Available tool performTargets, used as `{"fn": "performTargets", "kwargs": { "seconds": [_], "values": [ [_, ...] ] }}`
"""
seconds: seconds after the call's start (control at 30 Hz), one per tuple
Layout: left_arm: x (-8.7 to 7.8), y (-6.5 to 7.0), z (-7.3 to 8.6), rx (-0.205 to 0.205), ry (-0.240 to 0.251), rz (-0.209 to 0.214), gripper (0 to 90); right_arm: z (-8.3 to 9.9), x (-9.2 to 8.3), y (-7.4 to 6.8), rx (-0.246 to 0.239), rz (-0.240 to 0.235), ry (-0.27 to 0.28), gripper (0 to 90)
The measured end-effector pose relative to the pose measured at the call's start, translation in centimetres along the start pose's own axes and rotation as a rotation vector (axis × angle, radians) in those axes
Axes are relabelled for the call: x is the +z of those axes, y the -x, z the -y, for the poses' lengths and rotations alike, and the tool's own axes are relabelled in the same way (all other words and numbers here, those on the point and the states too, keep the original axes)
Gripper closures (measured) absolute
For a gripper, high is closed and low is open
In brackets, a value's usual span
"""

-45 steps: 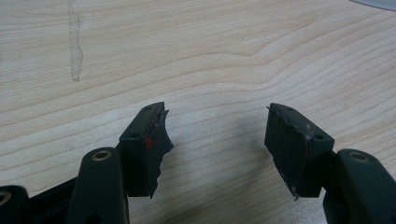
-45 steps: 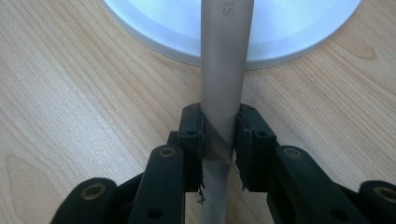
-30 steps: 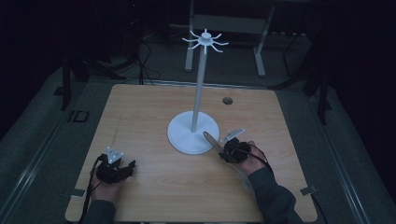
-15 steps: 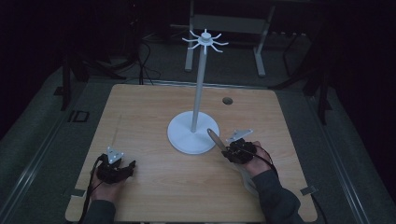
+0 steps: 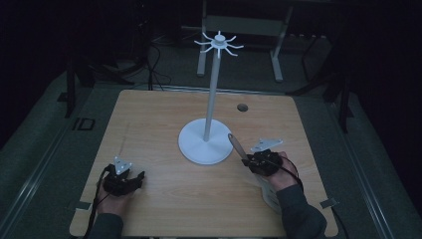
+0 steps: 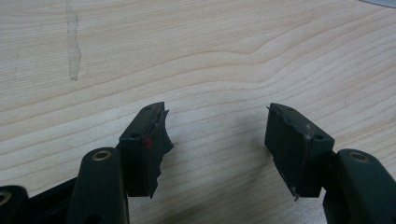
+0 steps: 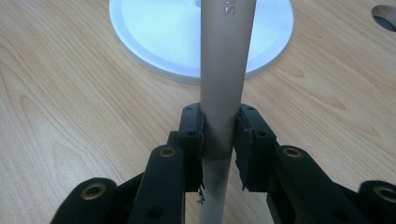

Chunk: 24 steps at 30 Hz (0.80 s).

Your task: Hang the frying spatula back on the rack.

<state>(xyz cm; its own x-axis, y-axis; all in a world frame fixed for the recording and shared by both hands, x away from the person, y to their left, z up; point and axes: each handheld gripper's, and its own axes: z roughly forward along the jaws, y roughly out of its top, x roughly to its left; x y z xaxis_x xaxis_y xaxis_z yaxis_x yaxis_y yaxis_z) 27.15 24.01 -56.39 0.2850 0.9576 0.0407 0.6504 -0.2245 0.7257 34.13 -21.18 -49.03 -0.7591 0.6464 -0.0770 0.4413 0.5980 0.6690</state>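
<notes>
A white stand (image 5: 213,94) with a round base (image 5: 194,147) and a ring of hooks at its top (image 5: 218,43) rises from the middle of the wooden table (image 5: 164,114). My right gripper (image 5: 247,160) is just right of the base, shut on the pale round handle of a utensil (image 5: 234,143). In the right gripper view the pads (image 7: 194,135) clamp that handle (image 7: 225,70), which points over the base (image 7: 154,32). A pale wide end of the utensil (image 5: 267,193) shows under the right forearm. My left gripper (image 5: 140,177) rests open at the near left, with bare wood between its fingers (image 6: 148,140).
A small round hole (image 5: 242,107) sits in the tabletop behind the stand on the right, also visible as the hole (image 7: 385,14) in the right gripper view. Dark floor, cables and a metal frame (image 5: 239,30) lie beyond the far edge.
My right gripper has moved to the right and slightly up, away from the stand base, carrying the utensil. The left gripper has stayed put.
</notes>
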Motion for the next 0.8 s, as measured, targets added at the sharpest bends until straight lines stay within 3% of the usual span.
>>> {"fn": "performTargets", "kwargs": {
  "seconds": [0.27, 0.8],
  "values": [
    [0.0, 0.0, 0.0, -0.002, 0.002, 0.001, 39.1, 0.4, -1.2, 0.5, 0.023, 0.008, 0.055, 73.7],
    [0.0, 0.0, 0.0, -0.002, 0.001, 0.001, 39.1, 0.1, -3.1, 0.5, 0.024, 0.021, 0.161, 73.9]
  ]
}}
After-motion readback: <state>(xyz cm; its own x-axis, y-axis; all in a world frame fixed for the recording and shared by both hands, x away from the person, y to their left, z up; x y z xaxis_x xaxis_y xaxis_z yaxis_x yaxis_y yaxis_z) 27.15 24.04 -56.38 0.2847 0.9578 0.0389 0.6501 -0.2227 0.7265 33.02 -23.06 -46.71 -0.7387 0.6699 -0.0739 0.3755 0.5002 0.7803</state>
